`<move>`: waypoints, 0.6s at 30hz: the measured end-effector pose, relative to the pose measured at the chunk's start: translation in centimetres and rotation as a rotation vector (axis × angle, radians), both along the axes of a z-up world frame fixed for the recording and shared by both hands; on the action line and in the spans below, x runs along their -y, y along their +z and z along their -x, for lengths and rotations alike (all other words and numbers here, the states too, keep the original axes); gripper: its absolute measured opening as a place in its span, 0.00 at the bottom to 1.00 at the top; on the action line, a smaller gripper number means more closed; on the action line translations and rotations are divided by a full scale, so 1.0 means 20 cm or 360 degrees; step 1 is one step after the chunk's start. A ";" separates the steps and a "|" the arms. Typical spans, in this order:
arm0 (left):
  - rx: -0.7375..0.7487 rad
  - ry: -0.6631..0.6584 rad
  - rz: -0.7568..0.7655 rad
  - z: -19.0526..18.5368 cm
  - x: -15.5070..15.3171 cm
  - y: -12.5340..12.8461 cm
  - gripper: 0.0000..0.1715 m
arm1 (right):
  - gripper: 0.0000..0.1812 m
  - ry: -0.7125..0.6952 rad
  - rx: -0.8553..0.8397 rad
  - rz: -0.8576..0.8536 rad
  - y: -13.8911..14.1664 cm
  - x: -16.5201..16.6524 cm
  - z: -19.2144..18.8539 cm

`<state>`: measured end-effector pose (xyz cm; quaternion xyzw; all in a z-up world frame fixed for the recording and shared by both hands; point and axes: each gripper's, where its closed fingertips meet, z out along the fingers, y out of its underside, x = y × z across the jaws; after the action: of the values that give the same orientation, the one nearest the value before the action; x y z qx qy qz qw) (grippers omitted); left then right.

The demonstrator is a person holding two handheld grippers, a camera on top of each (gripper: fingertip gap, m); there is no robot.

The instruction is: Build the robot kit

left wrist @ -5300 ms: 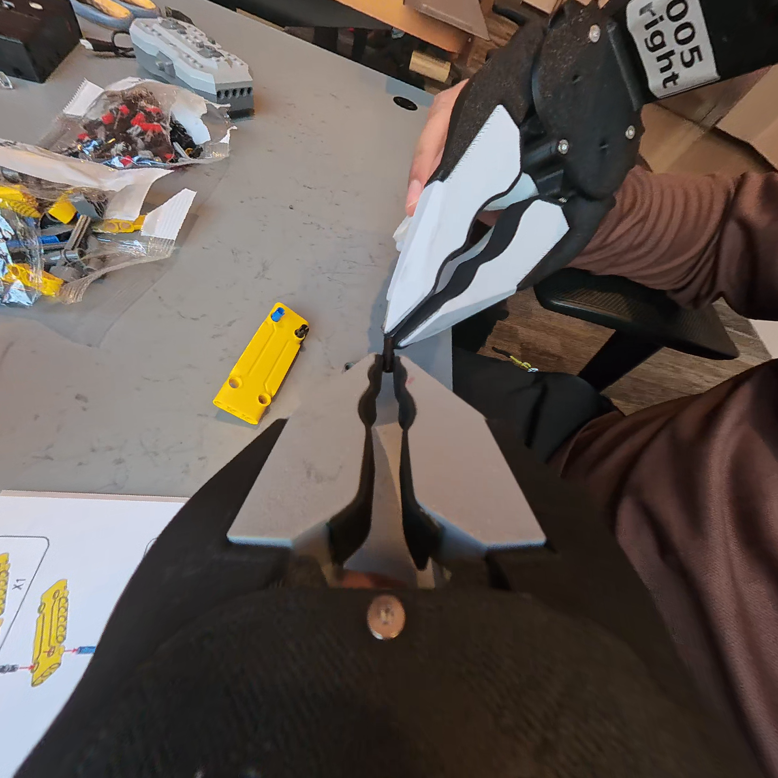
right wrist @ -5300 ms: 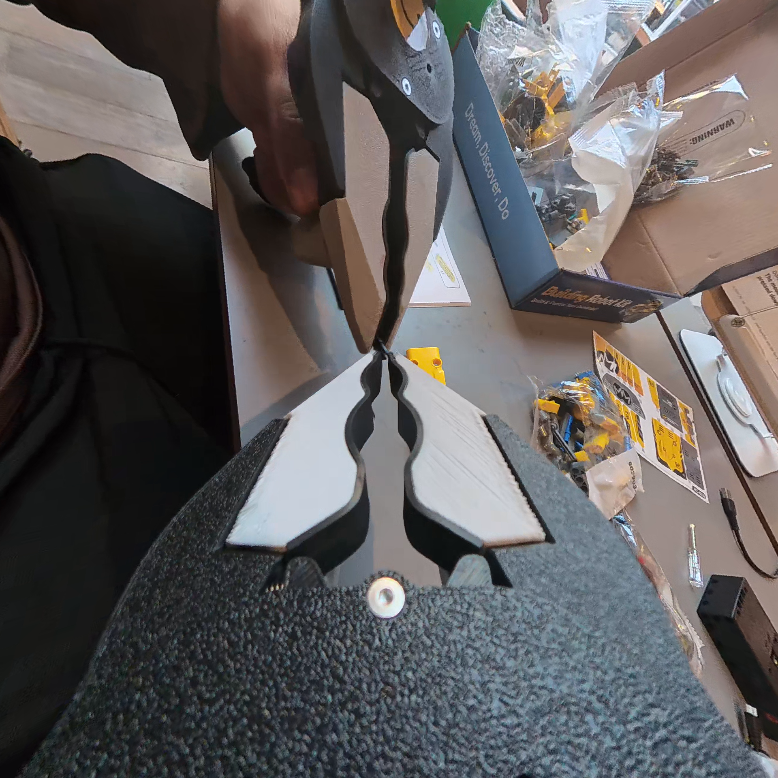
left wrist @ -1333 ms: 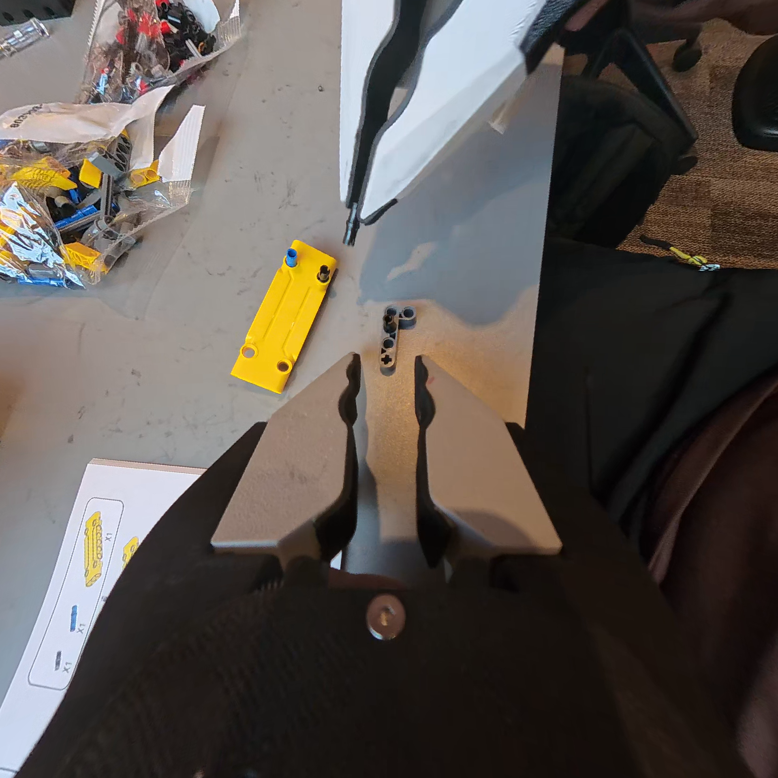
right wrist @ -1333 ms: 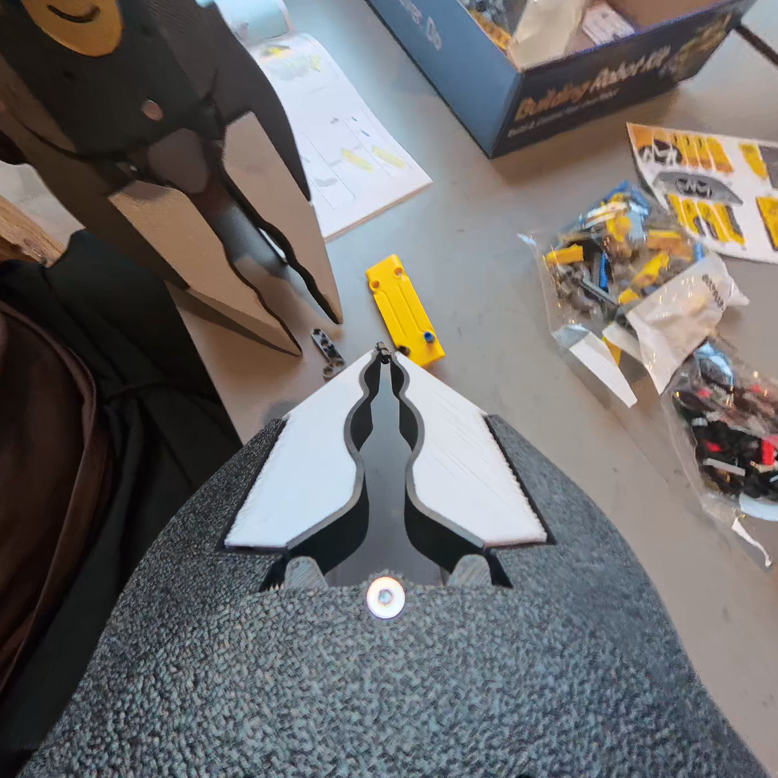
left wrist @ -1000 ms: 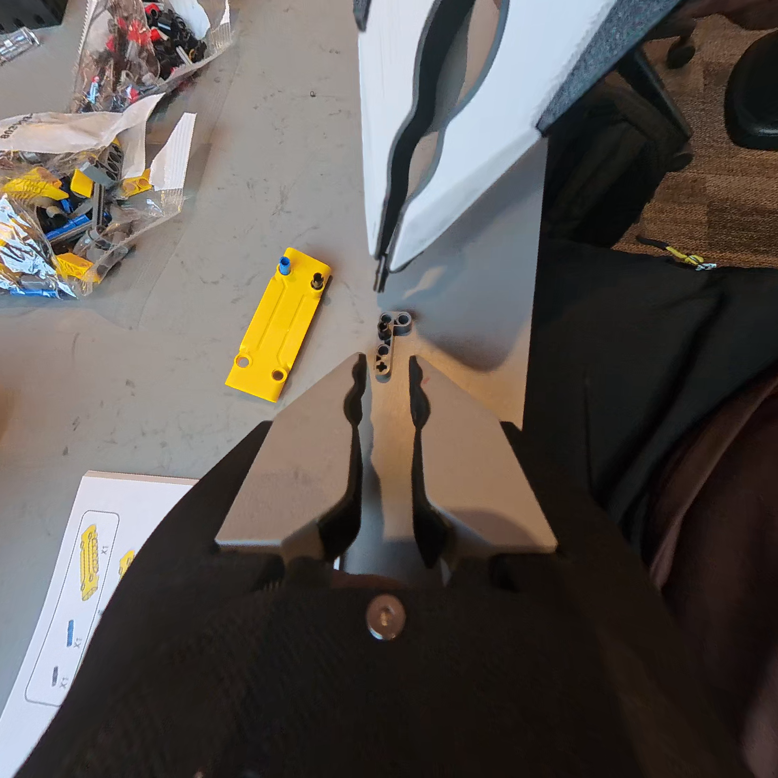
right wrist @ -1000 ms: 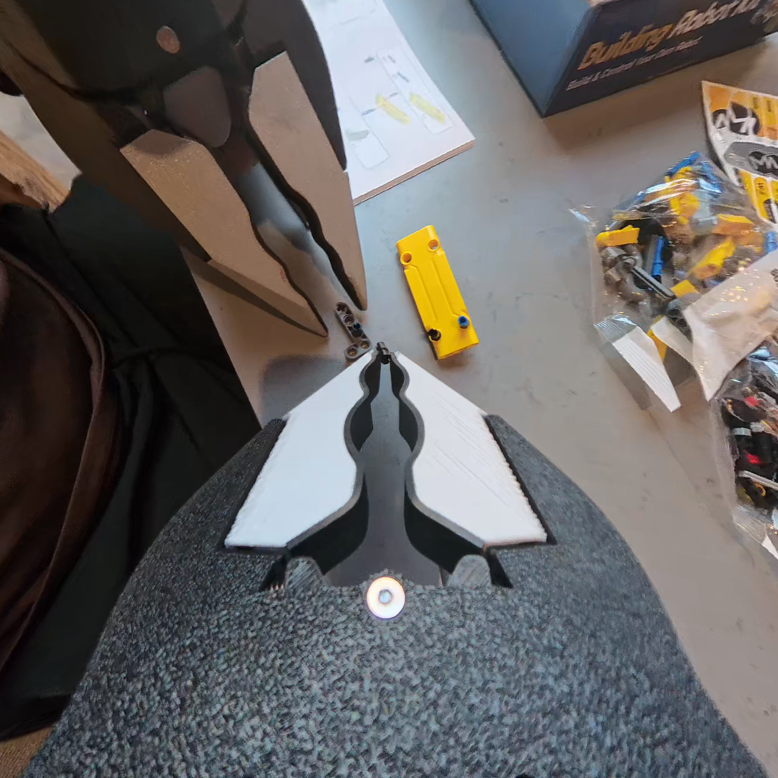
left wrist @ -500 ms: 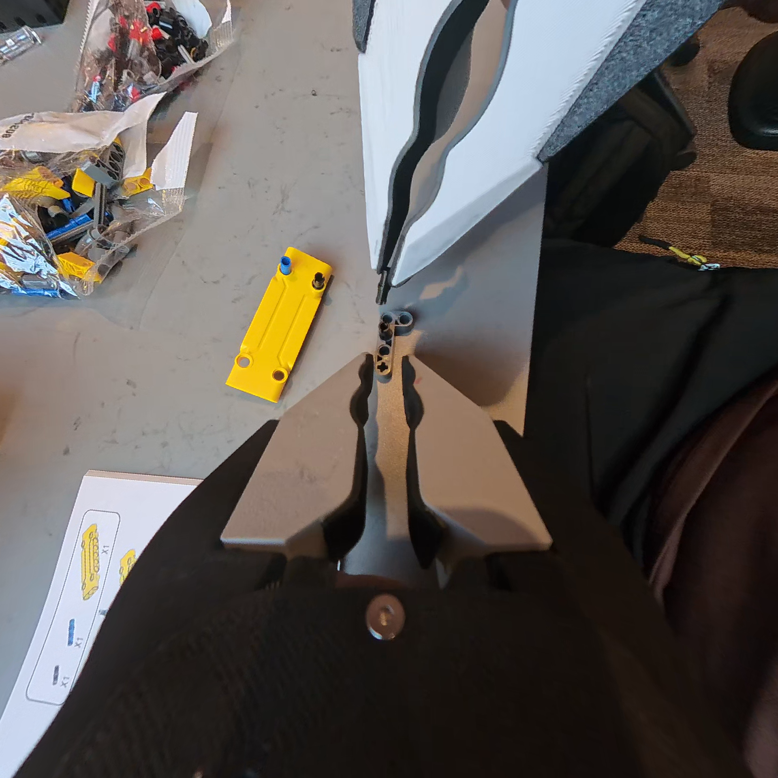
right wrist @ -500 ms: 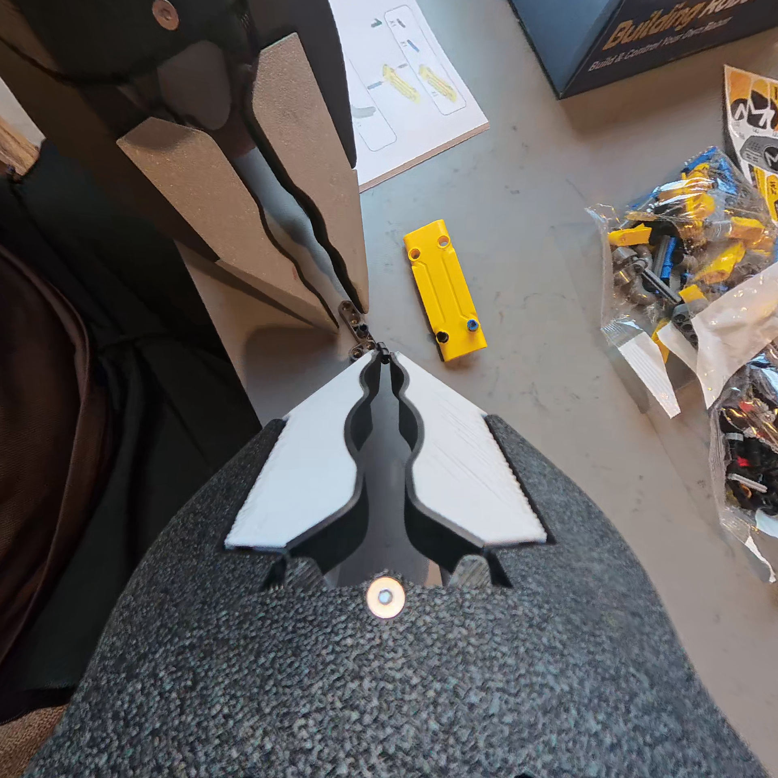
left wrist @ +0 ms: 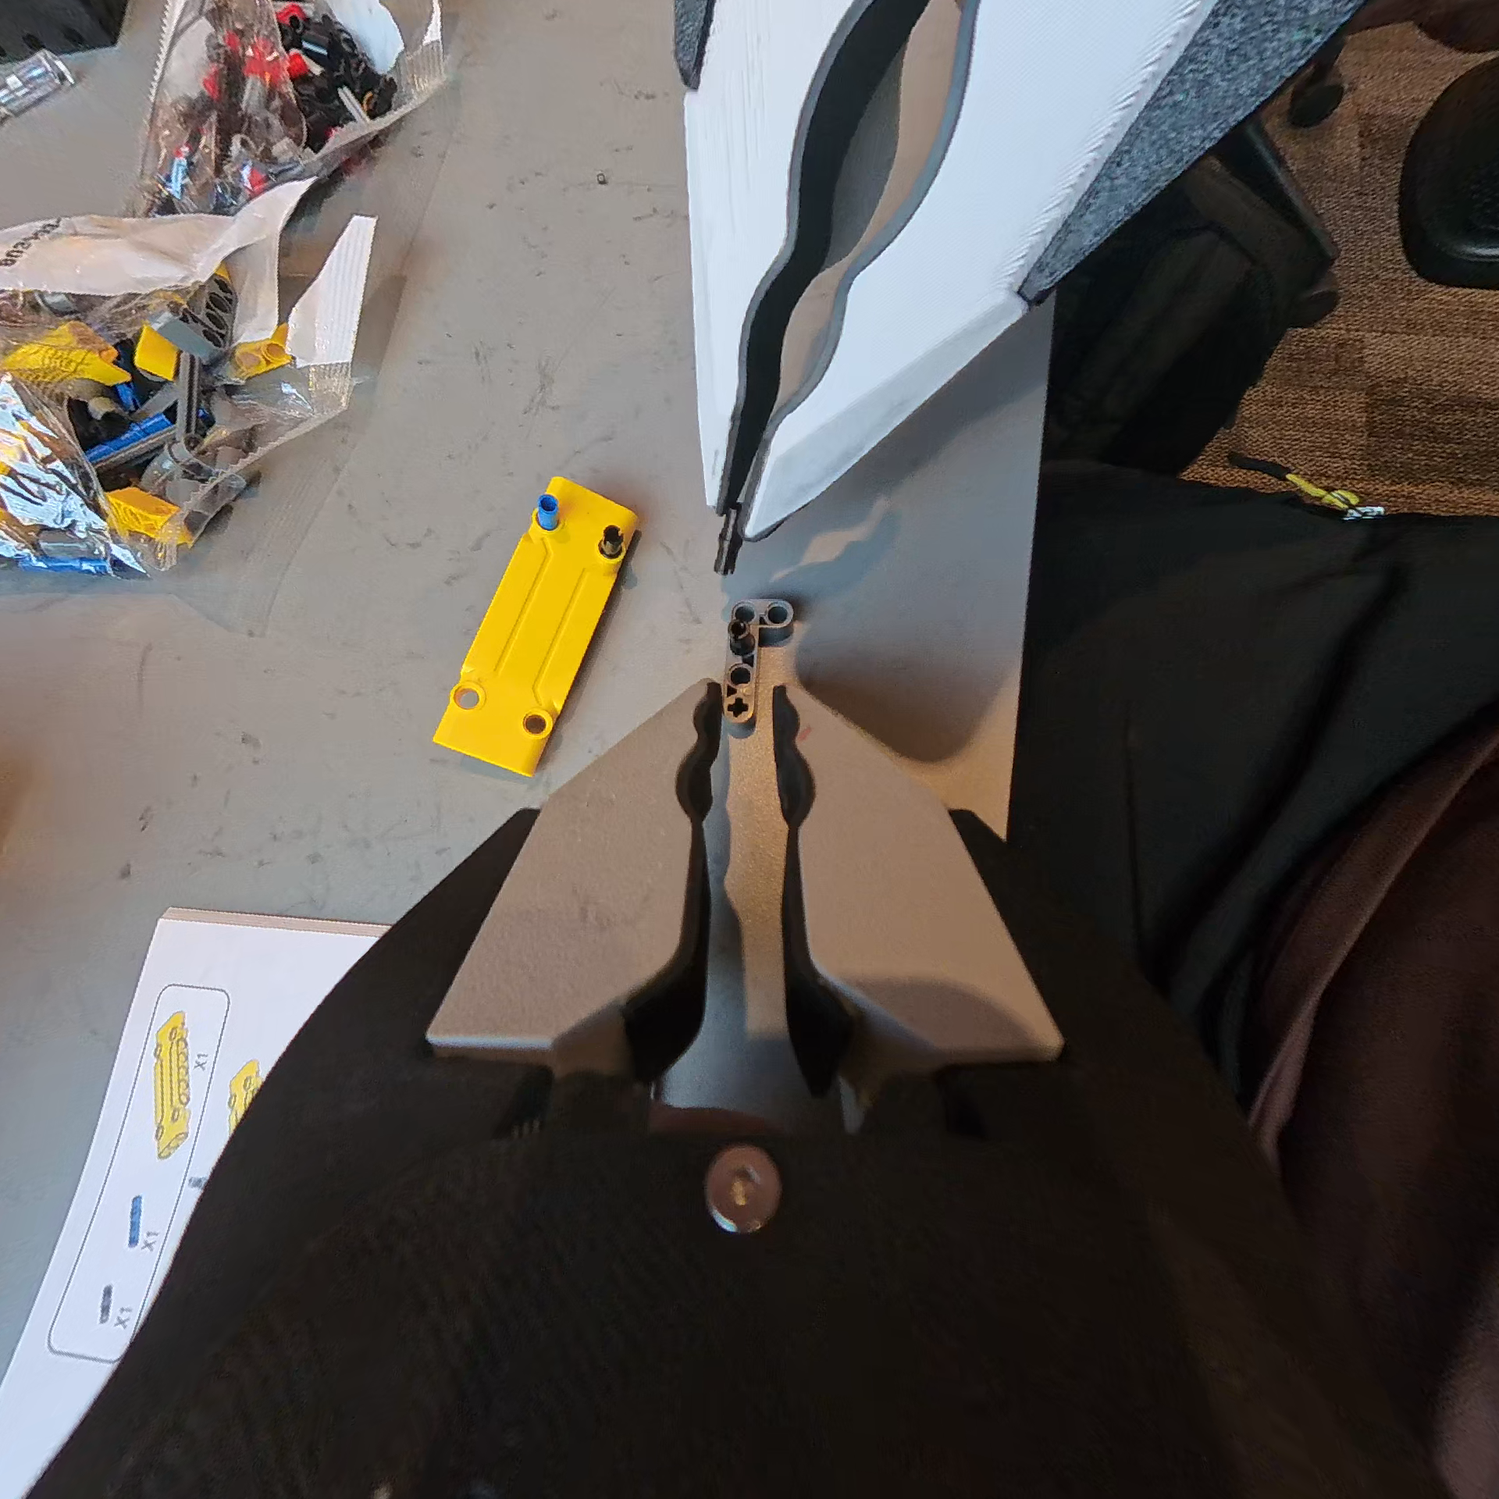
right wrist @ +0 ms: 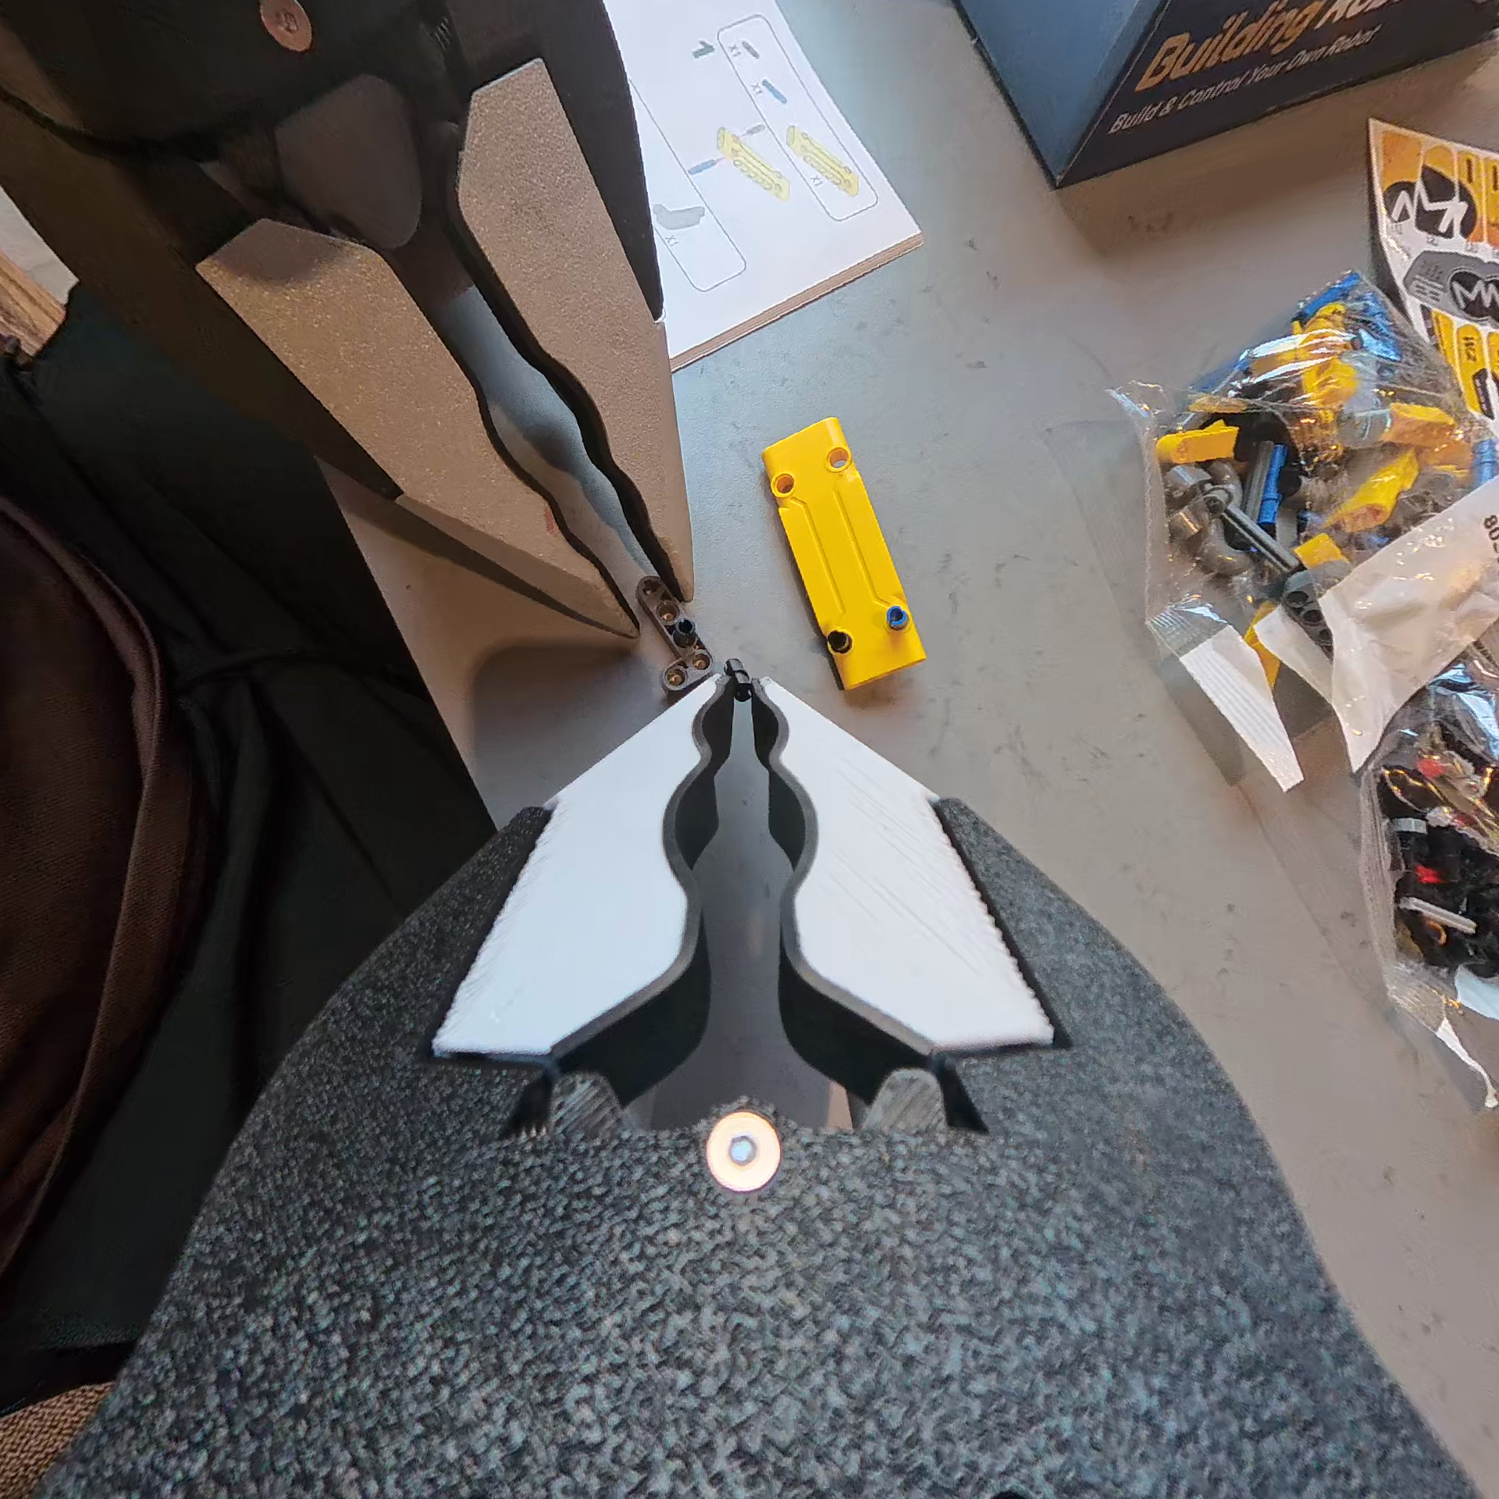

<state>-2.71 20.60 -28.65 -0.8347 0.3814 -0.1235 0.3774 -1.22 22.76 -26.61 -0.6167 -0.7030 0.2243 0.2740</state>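
A small grey L-shaped beam (left wrist: 750,657) lies near the table's edge with a black pin in one hole. My left gripper (left wrist: 745,699) has its grey fingers closed around the beam's straight end; it also shows in the right wrist view (right wrist: 659,610) on the beam (right wrist: 677,637). My right gripper (right wrist: 738,685) is shut on a short black pin (right wrist: 736,673). It holds the pin just above the beam's bent end. In the left wrist view the white fingers (left wrist: 779,454) come down from above. A yellow panel (left wrist: 539,641) with a blue pin and a black pin lies to the left.
Clear bags of loose parts (left wrist: 122,422) (right wrist: 1298,503) lie on the grey table (left wrist: 284,770). An instruction booklet (left wrist: 162,1136) (right wrist: 754,162), a dark blue box (right wrist: 1217,81) and a sticker sheet (right wrist: 1444,219) are farther off. A person's dark clothing (left wrist: 1217,730) is past the table edge. My left and right fingertips are right by each other.
My left jaws have narrowed from wide open onto the beam's end. My right gripper has brought the black pin down and closer, to just above the beam.
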 end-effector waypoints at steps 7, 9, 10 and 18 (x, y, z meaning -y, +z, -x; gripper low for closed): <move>0.0006 -0.0013 0.0005 0.00 0.00 0.00 0.06 | 0.03 0.0004 -0.0036 0.0047 0.03 0.02 0.01; 0.0008 -0.0015 0.0005 0.00 0.01 0.00 0.08 | 0.03 -0.0015 -0.0074 0.0101 0.05 0.02 0.01; 0.0009 -0.0014 0.0005 0.00 0.01 0.00 0.09 | 0.02 -0.0021 -0.0093 0.0125 0.06 0.02 0.01; 0.0022 -0.0018 -0.0035 0.00 0.01 0.02 0.11 | 0.03 -0.0046 -0.0159 0.0197 0.09 0.01 0.00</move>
<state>-2.61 20.48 -28.24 -0.8275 0.3847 -0.1272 0.3886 -1.29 22.55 -24.77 -0.6308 -0.6642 0.2938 0.2732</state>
